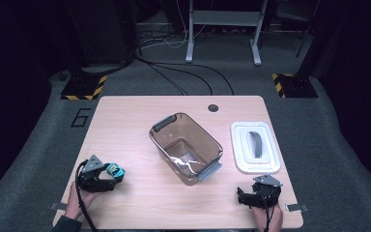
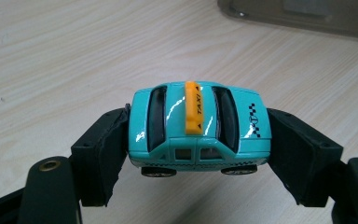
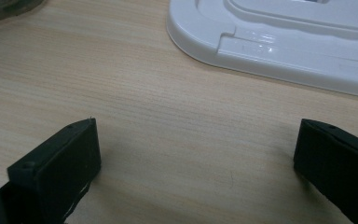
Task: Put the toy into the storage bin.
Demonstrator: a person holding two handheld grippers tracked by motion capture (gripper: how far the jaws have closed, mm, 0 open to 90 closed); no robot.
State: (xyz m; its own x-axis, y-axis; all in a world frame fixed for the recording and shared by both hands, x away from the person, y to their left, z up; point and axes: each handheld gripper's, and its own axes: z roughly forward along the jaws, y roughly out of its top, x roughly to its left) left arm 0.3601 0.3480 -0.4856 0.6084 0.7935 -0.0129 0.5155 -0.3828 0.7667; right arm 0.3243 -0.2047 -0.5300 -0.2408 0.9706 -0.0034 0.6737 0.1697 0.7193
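Left gripper view: "TAXI" sign on toy car.

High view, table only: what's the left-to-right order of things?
Left tool shut on the teal toy taxi → clear brown bin → right tool, open, at the near edge → white lid.
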